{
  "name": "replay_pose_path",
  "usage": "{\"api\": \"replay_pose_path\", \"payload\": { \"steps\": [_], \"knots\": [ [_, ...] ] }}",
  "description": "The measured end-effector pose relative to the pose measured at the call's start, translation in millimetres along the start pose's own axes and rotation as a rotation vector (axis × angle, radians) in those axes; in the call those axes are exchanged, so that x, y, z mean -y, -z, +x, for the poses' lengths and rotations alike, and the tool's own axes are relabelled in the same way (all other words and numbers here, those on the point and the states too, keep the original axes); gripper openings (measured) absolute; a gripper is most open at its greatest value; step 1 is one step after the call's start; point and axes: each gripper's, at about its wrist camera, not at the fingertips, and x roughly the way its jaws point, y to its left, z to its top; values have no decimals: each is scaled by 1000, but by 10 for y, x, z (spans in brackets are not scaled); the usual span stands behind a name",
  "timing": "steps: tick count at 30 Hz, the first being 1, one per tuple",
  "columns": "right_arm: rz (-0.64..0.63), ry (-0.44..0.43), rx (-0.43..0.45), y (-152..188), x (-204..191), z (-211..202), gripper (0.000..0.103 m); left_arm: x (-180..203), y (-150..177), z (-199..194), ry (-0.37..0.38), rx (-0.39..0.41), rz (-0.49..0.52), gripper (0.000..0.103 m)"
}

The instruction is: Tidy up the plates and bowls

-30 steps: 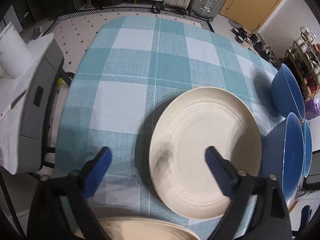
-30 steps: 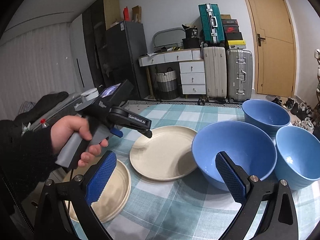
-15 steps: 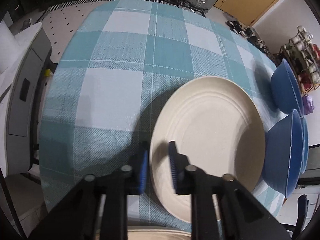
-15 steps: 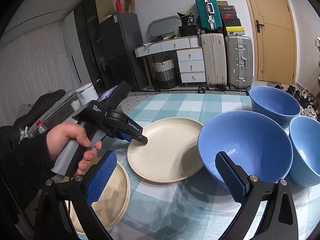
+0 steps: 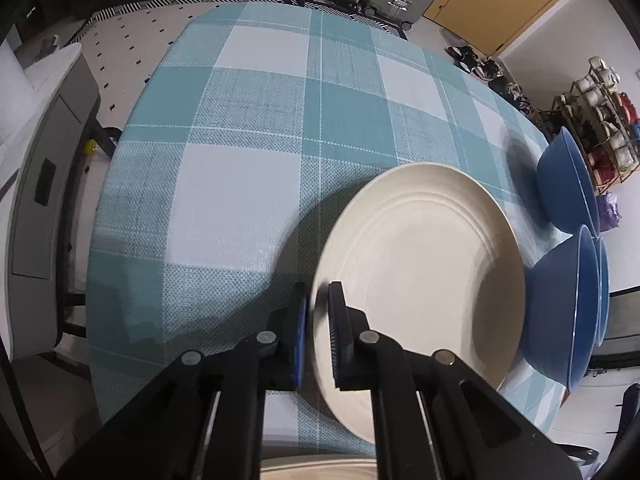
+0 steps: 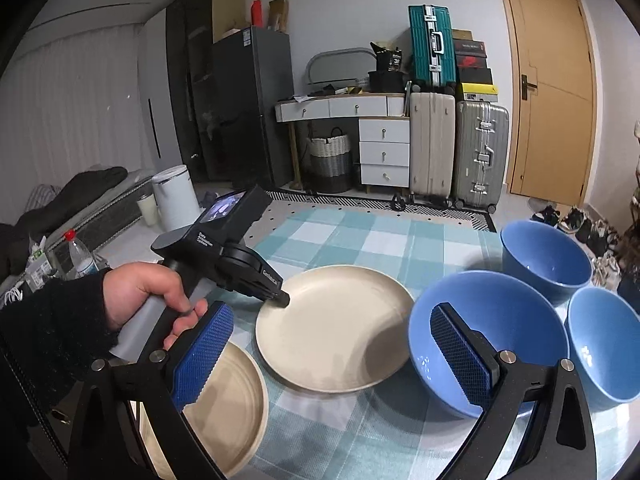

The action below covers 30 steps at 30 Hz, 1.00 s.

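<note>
A cream plate (image 5: 420,288) (image 6: 336,328) lies on the teal checked tablecloth (image 5: 240,160). My left gripper (image 5: 318,300) (image 6: 280,299) points steeply down and is shut on that plate's near-left rim, one pad outside and one inside. A second cream plate (image 6: 228,400) (image 5: 320,470) sits at the table's near edge, partly hidden behind my fingers. Three blue bowls stand to the right: a large one (image 6: 484,332) (image 5: 560,300), one behind it (image 6: 544,256) (image 5: 564,184) and one at far right (image 6: 604,340). My right gripper (image 6: 332,312) hovers open with nothing between its pads.
A person's hand in a black sleeve (image 6: 144,296) holds the left gripper. A grey cabinet (image 5: 44,184) flanks the table's left side. A rack of cups (image 5: 600,132) stands right of the table. Suitcases (image 6: 480,152) and a drawer unit (image 6: 384,152) line the far wall.
My left jaws went from wide open to shut on the cream plate's rim as the gripper sank toward it. The right gripper drifted a little, staying open.
</note>
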Motion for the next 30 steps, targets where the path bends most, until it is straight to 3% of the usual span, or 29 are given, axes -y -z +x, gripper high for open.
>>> {"api": "replay_pose_path", "payload": {
  "steps": [30],
  "knots": [
    [-7,-10,-35,-37,-65,106,101,-530,-139,-280,-25,80,-70,6]
  ]
}}
